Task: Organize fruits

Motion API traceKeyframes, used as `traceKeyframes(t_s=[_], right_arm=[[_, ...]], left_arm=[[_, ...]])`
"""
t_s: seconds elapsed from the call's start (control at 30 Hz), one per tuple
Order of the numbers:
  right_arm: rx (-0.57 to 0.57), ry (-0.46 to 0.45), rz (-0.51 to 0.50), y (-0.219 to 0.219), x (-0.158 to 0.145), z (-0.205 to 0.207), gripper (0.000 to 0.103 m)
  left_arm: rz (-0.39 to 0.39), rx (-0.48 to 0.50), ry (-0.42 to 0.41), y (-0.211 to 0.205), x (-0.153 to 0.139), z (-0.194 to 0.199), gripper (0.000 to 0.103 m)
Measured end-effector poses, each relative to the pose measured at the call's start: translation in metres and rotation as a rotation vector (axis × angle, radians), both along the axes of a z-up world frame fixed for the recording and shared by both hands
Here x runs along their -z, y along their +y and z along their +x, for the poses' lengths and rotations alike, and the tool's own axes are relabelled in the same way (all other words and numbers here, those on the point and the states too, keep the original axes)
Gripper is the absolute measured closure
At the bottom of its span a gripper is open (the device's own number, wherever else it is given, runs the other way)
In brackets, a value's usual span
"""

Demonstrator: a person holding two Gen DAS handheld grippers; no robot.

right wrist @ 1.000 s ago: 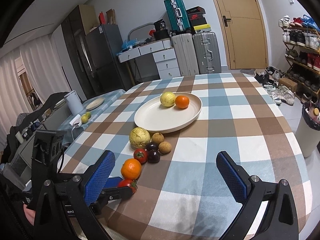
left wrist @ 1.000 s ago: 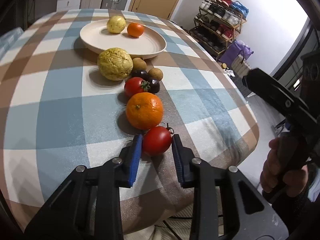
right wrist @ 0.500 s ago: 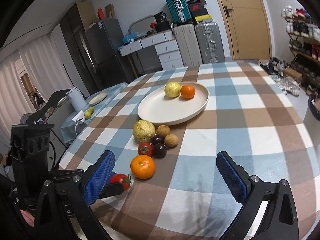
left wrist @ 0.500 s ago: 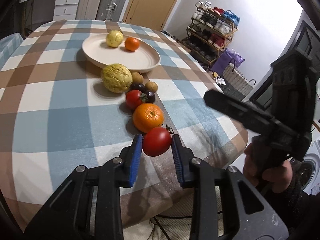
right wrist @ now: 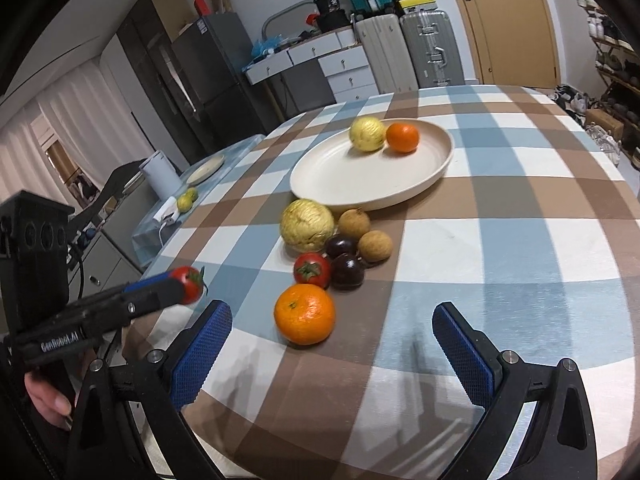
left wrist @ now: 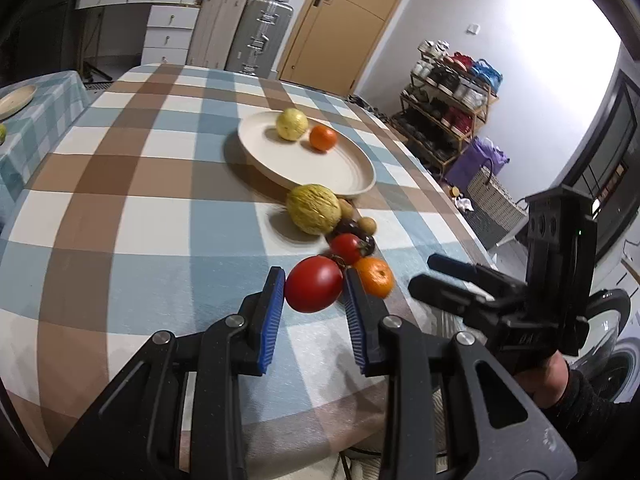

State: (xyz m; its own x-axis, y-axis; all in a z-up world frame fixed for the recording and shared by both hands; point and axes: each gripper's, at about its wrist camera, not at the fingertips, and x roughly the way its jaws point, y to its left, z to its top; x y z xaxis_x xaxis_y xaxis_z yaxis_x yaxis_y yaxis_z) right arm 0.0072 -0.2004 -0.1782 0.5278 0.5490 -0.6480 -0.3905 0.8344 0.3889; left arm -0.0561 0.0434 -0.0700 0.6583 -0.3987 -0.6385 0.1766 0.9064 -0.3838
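Observation:
My left gripper is shut on a red tomato and holds it above the checked table; it also shows in the right wrist view. My right gripper is open and empty near the table's front edge, just short of a large orange. A cream plate at the back holds a yellow fruit and a small orange. In front of the plate lie a yellow melon, a second tomato, two dark plums and two brown longans.
The table's near edge drops off close to both grippers. A side table with a plate, white cup and small fruits stands to the left. A shoe rack and a basket stand to the right.
My left gripper has lifted the tomato off the table and carried it up and forward, toward the plate. My right gripper has come closer to the large orange.

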Motion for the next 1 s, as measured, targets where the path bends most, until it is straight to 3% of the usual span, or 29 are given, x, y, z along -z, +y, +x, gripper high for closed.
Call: traceKeyframes(t_s=[0.13, 0.23, 0.27, 0.43, 0.63, 0.87, 0.93, 1.0], right_arm=[[-0.035, 0.006, -0.02, 0.013, 0.003, 0.001, 0.001], [-0.058, 0.007, -0.042, 0.022, 0.007, 0.002, 0.014], [-0.066, 0.013, -0.049, 0.025, 0.009, 0.003, 0.02], [-0.08, 0.022, -0.069, 0.035, 0.016, 0.006, 0.028], [-0.083, -0.003, -0.14, 0.047, 0.022, 0.004, 0.06], [-0.071, 0.003, -0.07, 0.039, 0.026, 0.007, 0.062], [-0.07, 0.005, -0.052, 0.037, 0.026, 0.008, 0.062], [-0.069, 0.001, -0.038, 0.035, 0.027, 0.009, 0.062]], left_arm=[[-0.007, -0.018, -0.004, 0.009, -0.001, 0.002, 0.076], [-0.013, -0.016, 0.004, 0.011, 0.0, 0.003, 0.078], [-0.015, -0.016, 0.003, 0.012, 0.0, 0.003, 0.084], [-0.017, -0.011, 0.003, 0.013, 0.001, 0.005, 0.086], [-0.063, 0.001, 0.058, 0.01, 0.017, 0.011, 0.086], [-0.054, 0.047, 0.084, -0.004, 0.026, 0.007, 0.085], [-0.047, 0.066, 0.094, -0.01, 0.027, 0.004, 0.081], [-0.065, 0.105, 0.114, -0.018, 0.028, -0.001, 0.057]])
